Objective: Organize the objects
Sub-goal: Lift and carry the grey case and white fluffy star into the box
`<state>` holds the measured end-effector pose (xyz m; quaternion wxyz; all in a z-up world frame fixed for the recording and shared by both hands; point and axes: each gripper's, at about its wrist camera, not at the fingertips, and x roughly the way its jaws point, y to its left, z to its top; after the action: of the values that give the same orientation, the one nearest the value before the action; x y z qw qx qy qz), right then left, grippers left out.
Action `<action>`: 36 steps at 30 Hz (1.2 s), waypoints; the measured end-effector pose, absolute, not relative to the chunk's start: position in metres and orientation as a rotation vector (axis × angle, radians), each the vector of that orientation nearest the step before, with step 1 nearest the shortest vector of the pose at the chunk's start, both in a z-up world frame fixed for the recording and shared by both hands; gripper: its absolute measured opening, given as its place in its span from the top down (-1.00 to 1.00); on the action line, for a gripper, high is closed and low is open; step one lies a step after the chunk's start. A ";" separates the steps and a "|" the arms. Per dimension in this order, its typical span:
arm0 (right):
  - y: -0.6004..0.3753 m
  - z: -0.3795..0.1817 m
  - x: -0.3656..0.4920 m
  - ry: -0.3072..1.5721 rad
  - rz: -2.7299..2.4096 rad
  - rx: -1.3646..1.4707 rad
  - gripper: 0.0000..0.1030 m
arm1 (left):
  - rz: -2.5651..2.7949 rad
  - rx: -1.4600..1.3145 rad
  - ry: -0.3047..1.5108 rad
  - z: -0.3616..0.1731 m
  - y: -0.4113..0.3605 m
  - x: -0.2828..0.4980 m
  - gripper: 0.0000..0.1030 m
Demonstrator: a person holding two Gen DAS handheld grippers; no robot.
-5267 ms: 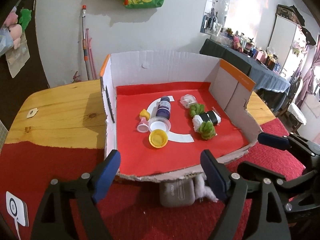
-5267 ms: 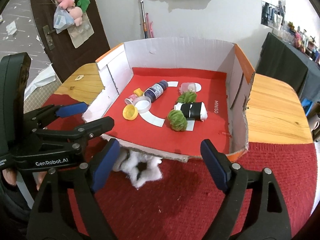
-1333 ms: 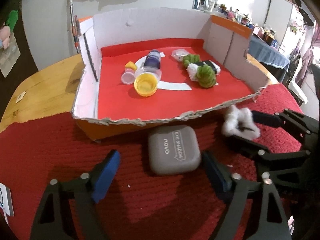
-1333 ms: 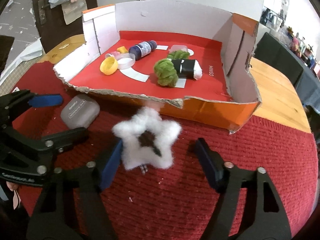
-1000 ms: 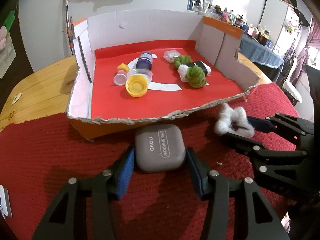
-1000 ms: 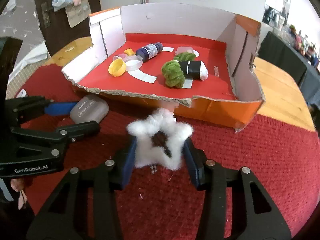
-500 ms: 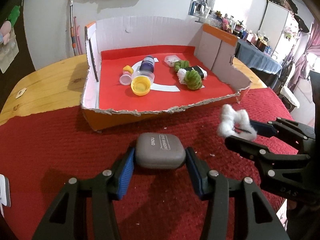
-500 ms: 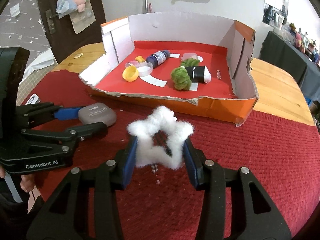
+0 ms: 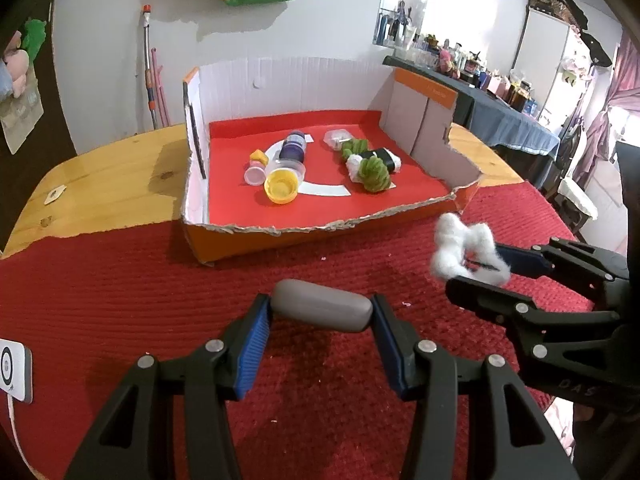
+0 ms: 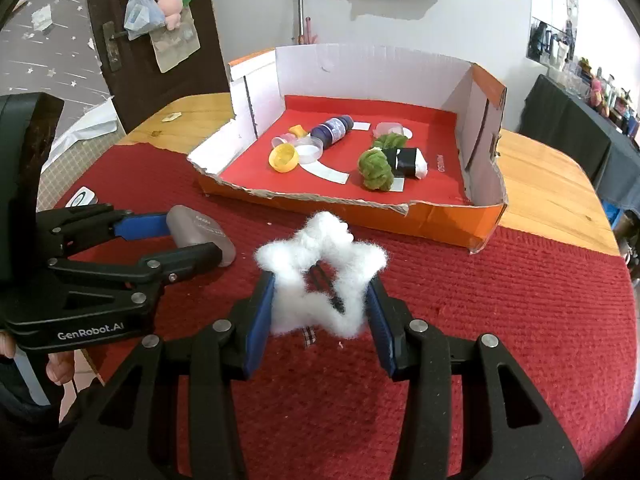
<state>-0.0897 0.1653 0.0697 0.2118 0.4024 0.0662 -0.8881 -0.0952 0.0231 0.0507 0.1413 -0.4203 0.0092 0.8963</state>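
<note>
A ribbed red cloth (image 9: 120,300) covers the near end of a wooden table (image 9: 104,176). The left gripper (image 9: 320,312) clamps a smooth grey case (image 9: 320,310); the right gripper (image 10: 320,292) clamps a fluffy white star (image 10: 320,276). Beyond both, a torn cardboard box (image 10: 400,216) holds a bottle (image 10: 332,130), lids and green pompoms (image 10: 374,168).

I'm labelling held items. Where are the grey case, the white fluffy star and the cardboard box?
grey case (image 9: 320,311), left wrist view, its front edge between the pads.
white fluffy star (image 10: 320,240), right wrist view, its top point.
cardboard box (image 10: 360,68), right wrist view, its white back wall.
</note>
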 end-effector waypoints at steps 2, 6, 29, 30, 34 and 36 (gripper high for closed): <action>0.165 0.071 -0.088 0.185 -2.466 1.113 0.18 | 2.592 -1.207 0.025 0.053 0.023 -0.093 -0.02; 0.164 0.074 -0.086 0.184 -2.464 1.102 0.18 | 2.597 -1.193 0.022 0.056 0.023 -0.090 -0.02; 0.161 0.099 -0.085 0.193 -2.475 1.035 0.18 | 2.627 -1.077 0.022 0.091 0.027 -0.095 -0.02; 0.161 0.100 -0.087 0.195 -2.475 1.032 0.18 | 2.627 -1.075 0.022 0.093 0.027 -0.097 -0.02; 0.161 0.105 -0.092 0.198 -2.475 1.026 0.18 | 2.629 -1.064 0.026 0.097 0.029 -0.105 -0.02; 0.161 0.107 -0.097 0.197 -2.474 1.026 0.18 | 2.628 -1.062 0.023 0.098 0.029 -0.109 -0.02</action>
<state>-0.0967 0.1607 0.1067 0.2262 0.3720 0.0715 -0.8974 -0.1095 0.0287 0.0983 0.1528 -0.3701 0.0081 0.9163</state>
